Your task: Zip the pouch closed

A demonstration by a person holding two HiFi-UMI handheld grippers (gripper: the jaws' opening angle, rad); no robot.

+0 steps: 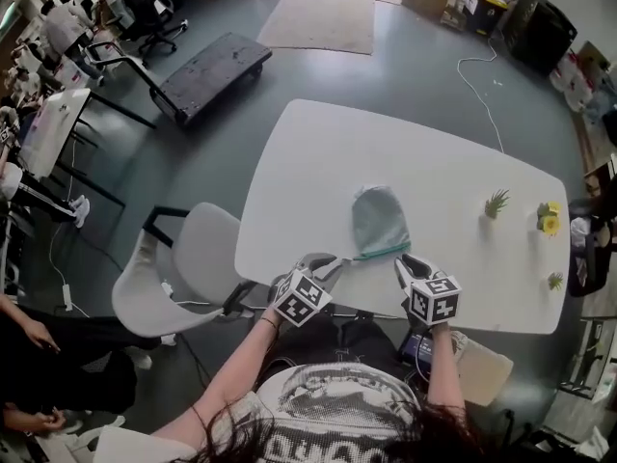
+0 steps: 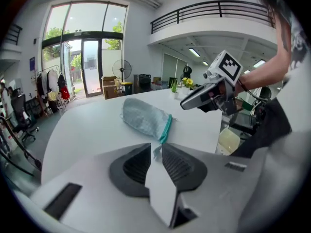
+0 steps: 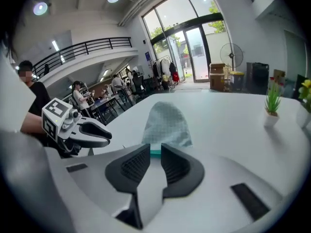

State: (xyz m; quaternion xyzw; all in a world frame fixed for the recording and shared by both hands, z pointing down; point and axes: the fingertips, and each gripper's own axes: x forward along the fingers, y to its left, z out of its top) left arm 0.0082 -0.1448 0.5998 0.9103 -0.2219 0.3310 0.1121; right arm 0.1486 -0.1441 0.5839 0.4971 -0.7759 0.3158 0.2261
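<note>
Presently: pouch (image 1: 379, 223), grey fabric with a teal zip edge, lies flat on the white table (image 1: 318, 152), just beyond and between the left claw (image 1: 321, 262) and right claw (image 1: 410, 265), both with jaws apart and holding nothing. Risk, as judged: limp and unanchored, the pouch would likely slide or bunch if its slider were pulled by one claw alone.

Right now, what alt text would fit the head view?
A grey pouch with a teal edge lies flat on a white table. The left gripper and right gripper flank its near end, both open and empty.
</note>
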